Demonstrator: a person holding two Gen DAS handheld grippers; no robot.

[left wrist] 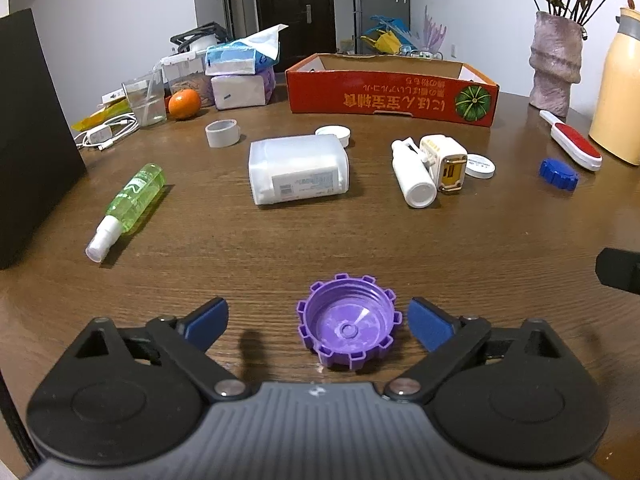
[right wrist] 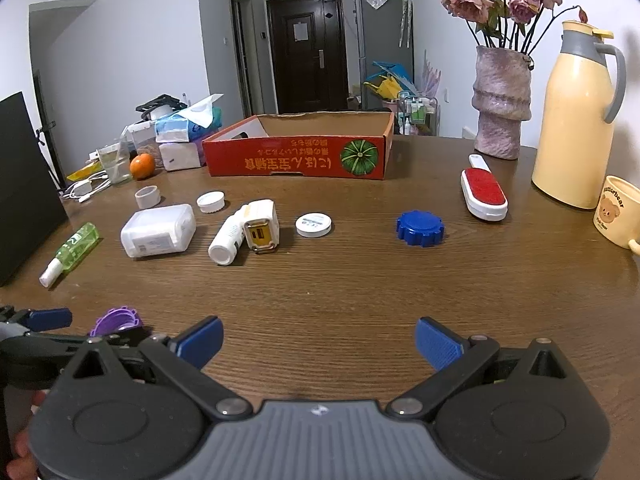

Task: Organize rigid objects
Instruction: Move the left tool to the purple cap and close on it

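Two grippers over one big brown wooden table (left wrist: 280, 240), and the stuff to sort is scattered all across it. Biggest thing on there is the red cardboard box (left wrist: 390, 94) at the far side, open on top, with upside-down print and a green pumpkin picture on its front. Right of it stands a pale yellow thermos jug (right wrist: 572, 128), next to a pinkish vase (right wrist: 502, 104) with dried roses.

Mid-table, from left to right in the left wrist view: a green spray bottle (left wrist: 132, 204) lying on its side, a white plastic container (left wrist: 298, 168) also on its side, a white bottle (left wrist: 412, 174) lying down and touching a small white and yellow charger-looking block (left wrist: 446, 162), then a red and white lint brush (left wrist: 572, 142) well off to the right. Smaller bits: a blue ridged cap (left wrist: 558, 174) near the brush, a roll of grey tape (left wrist: 223, 133), a white lid (left wrist: 334, 134) just behind the container, and a flat white round tin (left wrist: 480, 165) beside the charger block.

Closest in is the purple ridged cap (left wrist: 348, 322), sitting open side up on the table. The left gripper (left wrist: 318, 322) has its blue pads spread wide with the cap between them, nearer the right pad, neither pad touching it. The right gripper (right wrist: 318, 342) is spread wide too, only bare table between its fingers.
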